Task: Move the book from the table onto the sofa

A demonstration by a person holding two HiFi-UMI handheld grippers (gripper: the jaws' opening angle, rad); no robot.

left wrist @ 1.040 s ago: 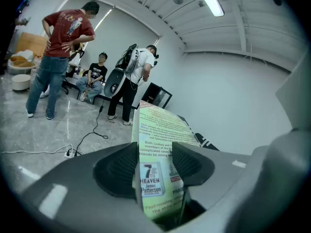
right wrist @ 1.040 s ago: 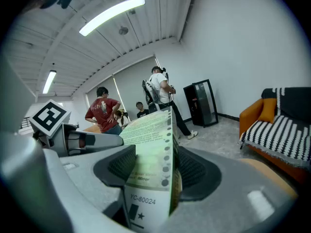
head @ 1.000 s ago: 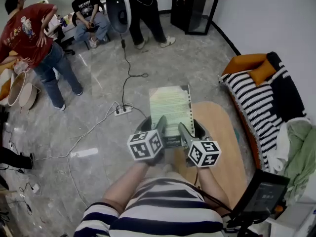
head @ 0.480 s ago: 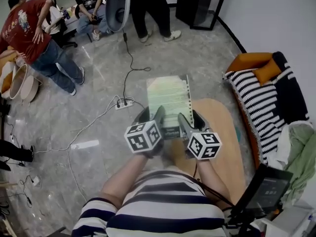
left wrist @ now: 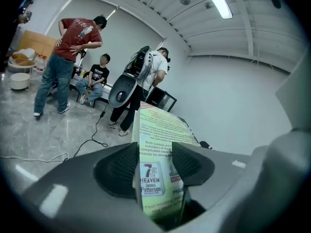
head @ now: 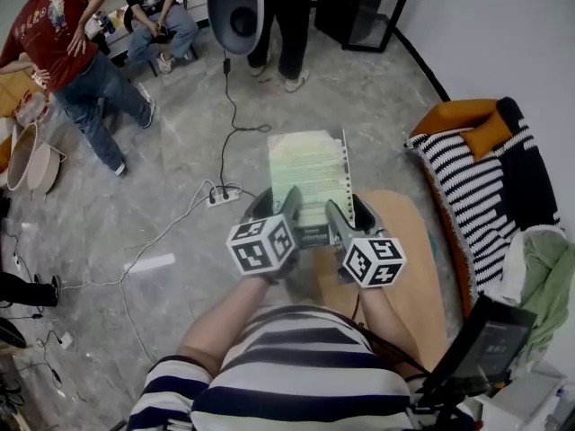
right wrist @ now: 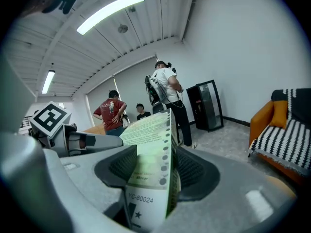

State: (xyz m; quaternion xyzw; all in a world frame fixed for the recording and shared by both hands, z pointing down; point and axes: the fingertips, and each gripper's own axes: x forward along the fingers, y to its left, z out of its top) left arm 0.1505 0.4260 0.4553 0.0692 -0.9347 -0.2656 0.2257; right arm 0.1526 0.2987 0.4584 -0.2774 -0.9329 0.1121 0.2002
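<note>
Just ahead of the person's striped shirt [head: 296, 375], the left claw [head: 277, 206] and the right claw [head: 349, 212] each pinch the near edge of the book [head: 309, 171], jaws closed on its thickness. The book lies flat in the air, pale green cover up, above the grey floor [head: 180, 151]. The striped sofa [head: 485, 196] stands well apart to the right. A power strip [head: 225, 195] lies beyond, and people [head: 76, 43] stand farther back.

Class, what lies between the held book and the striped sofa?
In the head view, only grey floor and a tan oval surface lie between book and sofa.
</note>
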